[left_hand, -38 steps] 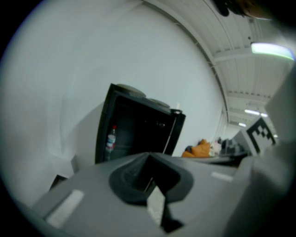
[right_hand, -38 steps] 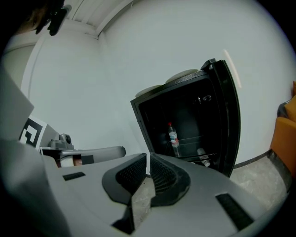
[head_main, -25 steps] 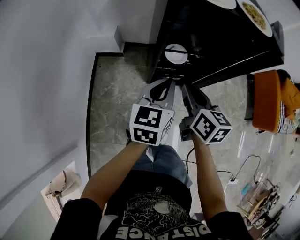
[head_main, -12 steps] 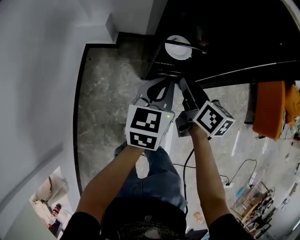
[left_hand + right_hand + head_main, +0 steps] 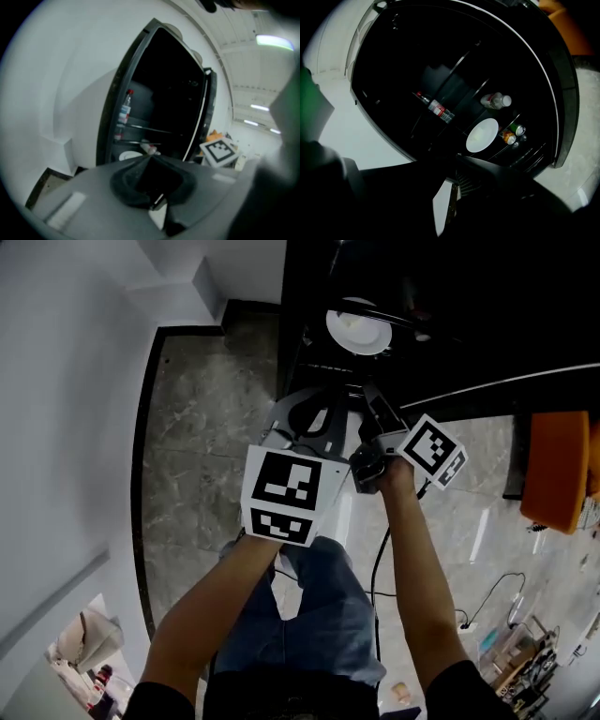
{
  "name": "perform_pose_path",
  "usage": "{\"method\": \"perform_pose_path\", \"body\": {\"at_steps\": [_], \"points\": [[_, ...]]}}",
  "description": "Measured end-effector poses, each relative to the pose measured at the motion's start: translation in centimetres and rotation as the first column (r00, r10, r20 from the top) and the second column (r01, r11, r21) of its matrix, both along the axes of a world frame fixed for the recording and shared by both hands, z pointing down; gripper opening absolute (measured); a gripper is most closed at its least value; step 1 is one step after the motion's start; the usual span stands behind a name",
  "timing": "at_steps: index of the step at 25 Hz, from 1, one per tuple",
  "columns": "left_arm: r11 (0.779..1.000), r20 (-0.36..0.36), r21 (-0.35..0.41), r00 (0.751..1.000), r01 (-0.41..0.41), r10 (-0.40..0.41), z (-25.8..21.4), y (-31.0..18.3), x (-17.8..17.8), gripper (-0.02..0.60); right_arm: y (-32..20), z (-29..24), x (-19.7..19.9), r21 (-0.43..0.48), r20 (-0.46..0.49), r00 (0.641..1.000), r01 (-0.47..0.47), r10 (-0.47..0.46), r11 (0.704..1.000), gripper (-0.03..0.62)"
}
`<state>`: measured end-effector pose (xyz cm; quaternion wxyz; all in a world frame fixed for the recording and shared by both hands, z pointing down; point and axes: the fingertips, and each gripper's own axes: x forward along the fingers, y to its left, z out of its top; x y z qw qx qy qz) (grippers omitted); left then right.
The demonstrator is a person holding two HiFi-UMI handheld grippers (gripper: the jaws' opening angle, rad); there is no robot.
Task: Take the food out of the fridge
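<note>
Tools both narrow and empty — left tool [image 5: 151, 161], right tool [image 5: 457, 176] — short of the open fridge [image 5: 568, 108]. We find the plate [image 5: 482, 135] on a low shelf at twelve o'clock. We advise opening wide, entering level, clearing the cans [image 5: 512, 133] at its three o'clock.

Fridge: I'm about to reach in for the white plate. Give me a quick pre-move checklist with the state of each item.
1. Black fridge standing open: ok.
2. Round white plate in sight on a lower shelf: ok.
3. What lies on the plate: cannot tell.
4. Left gripper empty: ok, jaws together with nothing between them.
5. Right gripper ready to grasp: not ok, jaws together and empty; open them first.
6. Room beside the plate: cannot tell; an orange can and a green can lie close at its side.
</note>
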<state>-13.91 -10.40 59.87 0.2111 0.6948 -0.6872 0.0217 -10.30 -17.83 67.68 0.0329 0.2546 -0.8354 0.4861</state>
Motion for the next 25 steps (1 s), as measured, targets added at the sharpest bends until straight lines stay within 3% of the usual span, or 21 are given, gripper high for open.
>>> {"method": "perform_pose_path", "body": {"at_steps": [5, 7, 12, 20, 25], "points": [[1.0, 0.027, 0.011, 0.999, -0.017, 0.017, 2.9, -2.1, 0.0, 0.003, -2.9, 4.4, -0.2, -0.056, 0.075, 0.995, -0.057, 0.061, 0.997, 0.028], [1.0, 0.036, 0.008, 0.999, -0.022, 0.022, 4.1, -2.7, -0.2, 0.003, -3.7, 5.9, -0.8, -0.08, 0.102, 0.992, -0.062, 0.07, 0.995, 0.069], [0.999, 0.061, -0.01, 0.997, -0.039, 0.039, 6.6, -3.7, -0.8, 0.003, -6.2, 8.8, -2.1, -0.166, 0.18, 0.974, -0.106, 0.136, 0.98, 0.087], [1.0, 0.071, -0.013, 0.997, -0.023, 0.024, 7.9, -4.9, -2.5, 0.003, -9.6, 11.3, -3.9, -0.362, 0.247, 0.94, -0.137, 0.237, 0.922, 0.109], [1.0, 0.064, -0.014, 0.998, -0.016, 0.017, 7.9, -4.7, -2.8, 0.003, -9.6, 11.4, -4.1, -0.455, 0.268, 0.921, -0.137, 0.282, 0.88, 0.067]]}}
